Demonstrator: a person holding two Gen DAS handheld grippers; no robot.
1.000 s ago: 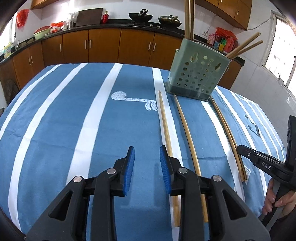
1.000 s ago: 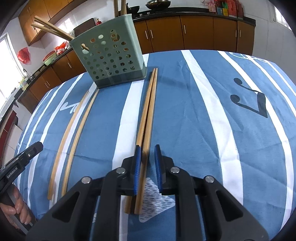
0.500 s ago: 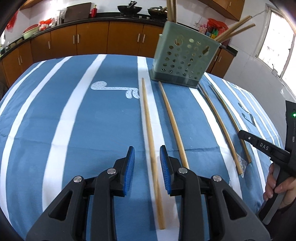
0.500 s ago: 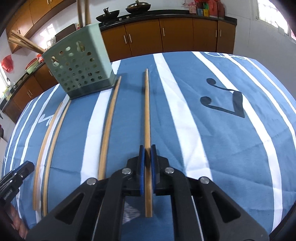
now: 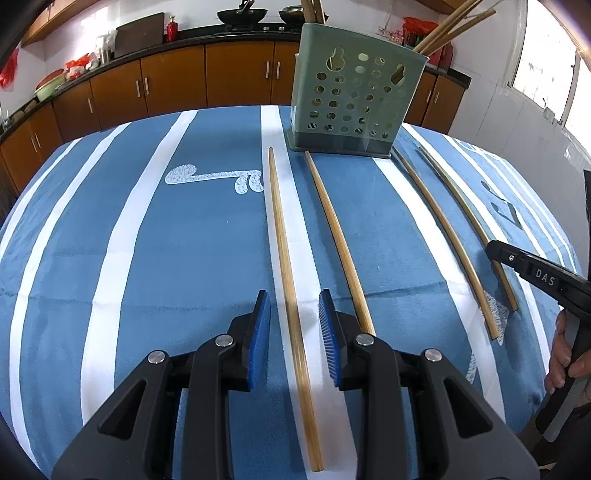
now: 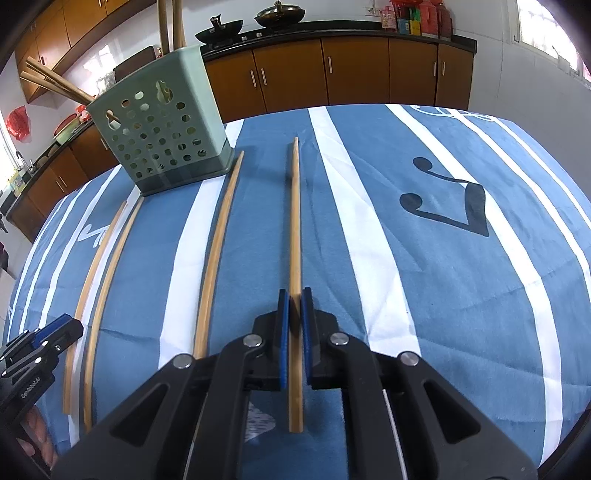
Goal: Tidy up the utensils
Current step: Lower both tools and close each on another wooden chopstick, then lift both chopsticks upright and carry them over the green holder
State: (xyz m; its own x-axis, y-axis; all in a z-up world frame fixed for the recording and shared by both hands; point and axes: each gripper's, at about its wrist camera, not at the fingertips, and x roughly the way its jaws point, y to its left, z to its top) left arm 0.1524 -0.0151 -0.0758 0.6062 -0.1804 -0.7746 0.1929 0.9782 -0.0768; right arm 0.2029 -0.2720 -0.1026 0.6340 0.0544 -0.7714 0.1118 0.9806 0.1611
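Note:
Several wooden chopsticks lie lengthwise on the blue striped tablecloth [image 5: 184,258]. My left gripper [image 5: 294,314] is open and straddles the leftmost chopstick [image 5: 282,254], with its pads clear of the wood. Just to the right lies a second chopstick [image 5: 334,232]. My right gripper [image 6: 294,306] is shut on the rightmost chopstick [image 6: 295,221] near its close end. I cannot tell whether that stick is off the cloth. A third chopstick [image 6: 218,229] lies loose to its left. The green perforated utensil holder [image 5: 354,99] [image 6: 162,140] stands upright at the far side with several chopsticks in it.
Brown kitchen cabinets [image 5: 177,81] and a counter with woks [image 6: 280,14] run behind the table. A hand [image 5: 565,354] grips the right gripper's handle at the table's right edge. The left gripper [image 6: 70,326] shows low at the left of the right wrist view.
My right gripper has shut on one chopstick of the right-hand pair and drawn it sideways away from its neighbour. My left gripper slid right until the leftmost chopstick lay between its open jaws.

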